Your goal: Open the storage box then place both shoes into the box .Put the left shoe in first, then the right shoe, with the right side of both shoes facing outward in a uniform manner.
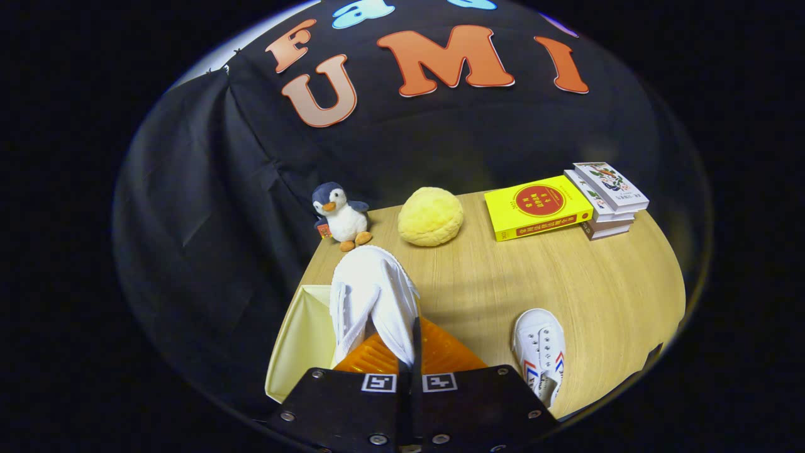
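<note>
Gripper (pixel 409 365) pinching white shoe (pixel 372 296) over storage box (pixel 302 340), fingertips hiding; second shoe (pixel 541 352) lying beside, heel cut off.

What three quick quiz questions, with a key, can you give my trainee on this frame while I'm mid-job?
1. True or false: the gripper is shut on a white shoe with its orange sole facing the camera.
2. Which lies on the wooden table beside the fingers? A) second white shoe B) plush penguin C) yellow book
3. Fill in: the held shoe hangs partly over the open pale yellow ____.

Key: 1 true. 2 A; the penguin, the yellow plush ball and the book sit far beyond the fingers. 3 storage box.
</note>
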Action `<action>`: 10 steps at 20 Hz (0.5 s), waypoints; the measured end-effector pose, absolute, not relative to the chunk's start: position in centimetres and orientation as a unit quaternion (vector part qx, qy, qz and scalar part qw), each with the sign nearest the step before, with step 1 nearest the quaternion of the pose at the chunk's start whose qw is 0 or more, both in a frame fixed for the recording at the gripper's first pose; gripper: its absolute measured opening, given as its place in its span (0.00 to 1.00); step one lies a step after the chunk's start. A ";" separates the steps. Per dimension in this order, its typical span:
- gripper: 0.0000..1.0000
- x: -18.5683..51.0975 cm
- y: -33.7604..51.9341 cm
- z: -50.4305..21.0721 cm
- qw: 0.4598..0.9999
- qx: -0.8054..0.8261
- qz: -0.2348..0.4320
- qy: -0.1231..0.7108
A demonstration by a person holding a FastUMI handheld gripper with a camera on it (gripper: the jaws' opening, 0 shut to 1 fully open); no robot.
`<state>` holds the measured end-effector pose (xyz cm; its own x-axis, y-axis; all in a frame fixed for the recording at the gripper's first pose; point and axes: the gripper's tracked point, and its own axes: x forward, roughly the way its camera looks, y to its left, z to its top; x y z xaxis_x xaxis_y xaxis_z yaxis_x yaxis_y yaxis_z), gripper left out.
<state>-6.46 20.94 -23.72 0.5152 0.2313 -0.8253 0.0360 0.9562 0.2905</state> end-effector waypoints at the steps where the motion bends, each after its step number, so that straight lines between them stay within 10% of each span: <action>1: 0.01 -6.4 22.1 -23.8 0.856 0.139 0.059 0.494; 10: 0.01 -8.1 30.5 -27.8 0.823 0.135 0.066 0.548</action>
